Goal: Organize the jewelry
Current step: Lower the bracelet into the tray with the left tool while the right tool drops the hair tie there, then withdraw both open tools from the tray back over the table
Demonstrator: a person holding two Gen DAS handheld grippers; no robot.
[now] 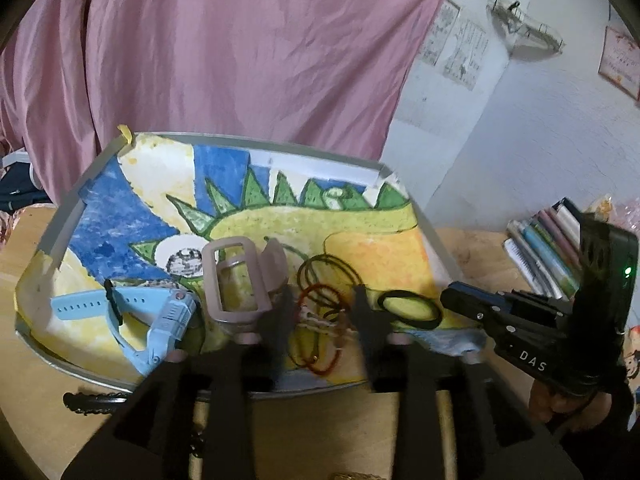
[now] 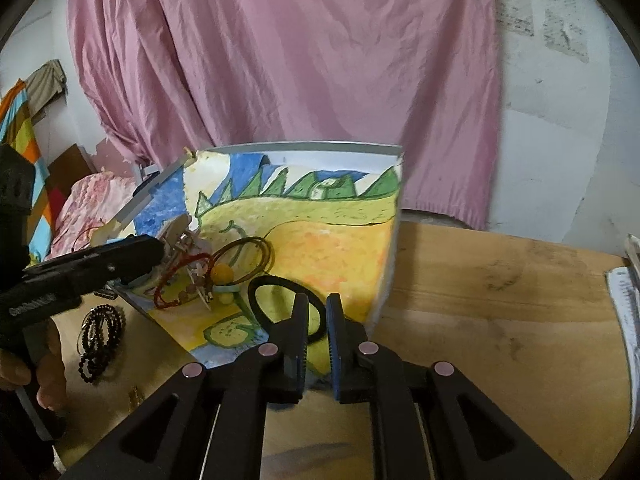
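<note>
Two grippers: over tray's (image 1: 68,216) near edge
Left gripper (image 1: 322,312): jaws apart above bracelets (image 1: 320,320)
Right gripper (image 2: 317,320): jaws slightly apart, straddling black hair tie (image 2: 276,304)

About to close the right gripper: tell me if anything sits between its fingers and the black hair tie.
Nothing visible does. The right gripper is open, its fingers astride the near edge of the black hair tie, which lies alone on the painted tray.

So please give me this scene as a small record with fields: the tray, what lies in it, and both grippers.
tray: painted tray on wooden table
in tray: blue watch, pink clip, thin hair ties, black hair tie
outside tray: black beaded bands
left gripper: open, above thin ties
right gripper: open, straddling black hair tie
</note>
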